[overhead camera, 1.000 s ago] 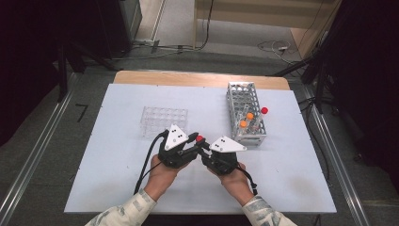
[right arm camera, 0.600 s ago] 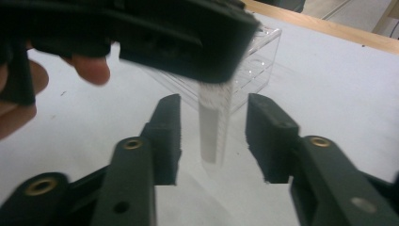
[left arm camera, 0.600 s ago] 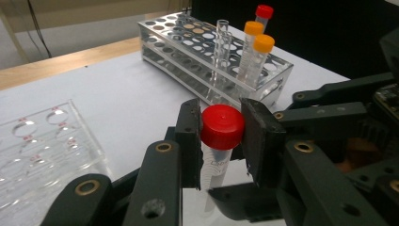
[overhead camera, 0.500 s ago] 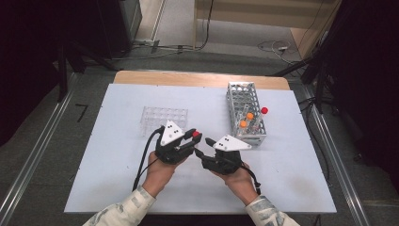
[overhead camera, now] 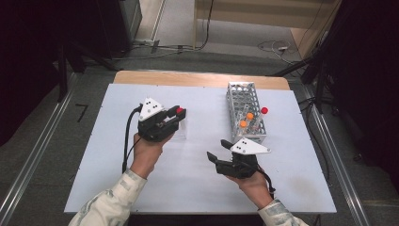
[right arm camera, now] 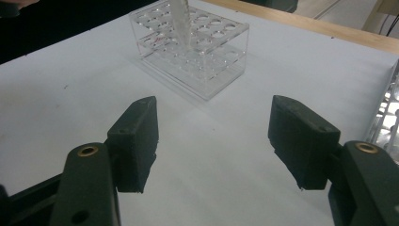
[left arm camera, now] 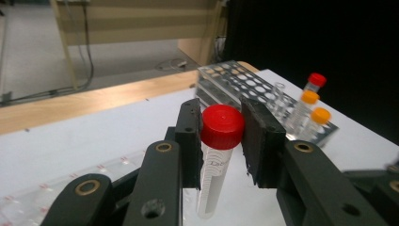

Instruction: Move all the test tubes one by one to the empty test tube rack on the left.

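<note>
Left gripper [overhead camera: 176, 114] at centre-left of high view, clamped on one red-capped tube [left arm camera: 216, 150], pads gripping just under the cap. Held above one clear acrylic rack [right arm camera: 190, 49], which sits upper centre in right gripper view. Right gripper [overhead camera: 220, 150] at lower right of centre, jaws wide apart, just been opening, nothing between them. One metal wire rack [overhead camera: 245, 112] at upper right, holding three capped tubes: two orange, one red. One white table [overhead camera: 197, 188].
</note>
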A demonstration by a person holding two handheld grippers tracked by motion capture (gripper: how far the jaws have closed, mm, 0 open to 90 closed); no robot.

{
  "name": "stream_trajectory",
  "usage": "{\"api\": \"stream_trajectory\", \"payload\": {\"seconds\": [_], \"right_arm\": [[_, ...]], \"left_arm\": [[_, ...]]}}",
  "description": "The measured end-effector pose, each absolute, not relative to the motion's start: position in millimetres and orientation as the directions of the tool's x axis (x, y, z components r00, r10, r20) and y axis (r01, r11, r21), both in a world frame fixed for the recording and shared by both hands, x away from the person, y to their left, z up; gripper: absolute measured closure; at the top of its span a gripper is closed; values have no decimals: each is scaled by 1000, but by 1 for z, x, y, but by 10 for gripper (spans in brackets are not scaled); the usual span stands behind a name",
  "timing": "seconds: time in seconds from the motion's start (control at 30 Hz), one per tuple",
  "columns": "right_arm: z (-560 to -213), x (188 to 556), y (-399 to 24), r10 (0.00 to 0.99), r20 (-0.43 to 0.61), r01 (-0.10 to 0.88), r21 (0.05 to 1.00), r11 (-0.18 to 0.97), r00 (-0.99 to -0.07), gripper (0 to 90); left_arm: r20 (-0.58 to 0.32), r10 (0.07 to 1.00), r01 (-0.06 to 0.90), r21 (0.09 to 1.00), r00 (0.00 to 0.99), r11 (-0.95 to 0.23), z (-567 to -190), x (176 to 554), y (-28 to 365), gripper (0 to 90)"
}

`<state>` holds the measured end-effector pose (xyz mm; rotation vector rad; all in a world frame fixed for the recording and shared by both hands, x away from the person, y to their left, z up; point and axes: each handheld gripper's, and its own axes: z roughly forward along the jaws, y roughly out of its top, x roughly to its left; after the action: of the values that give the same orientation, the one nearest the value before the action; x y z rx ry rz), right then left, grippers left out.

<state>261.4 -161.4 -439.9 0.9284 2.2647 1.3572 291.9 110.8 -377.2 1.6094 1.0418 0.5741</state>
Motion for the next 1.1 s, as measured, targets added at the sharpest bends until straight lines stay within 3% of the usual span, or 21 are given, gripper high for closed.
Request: {"api": "stream_trajectory", "payload": {"seconds": [0.57,1.1], "right_arm": [[-439,256,-168,682,47,356,878,320,-730,328],[-440,256,-169,684,49,361,875,321,-728,333]], "left_arm": [[-100,893,326,944,439,-54,-386,321,108,699],[-67,907,368,925,416,-100,-436,328,97,696]]}}
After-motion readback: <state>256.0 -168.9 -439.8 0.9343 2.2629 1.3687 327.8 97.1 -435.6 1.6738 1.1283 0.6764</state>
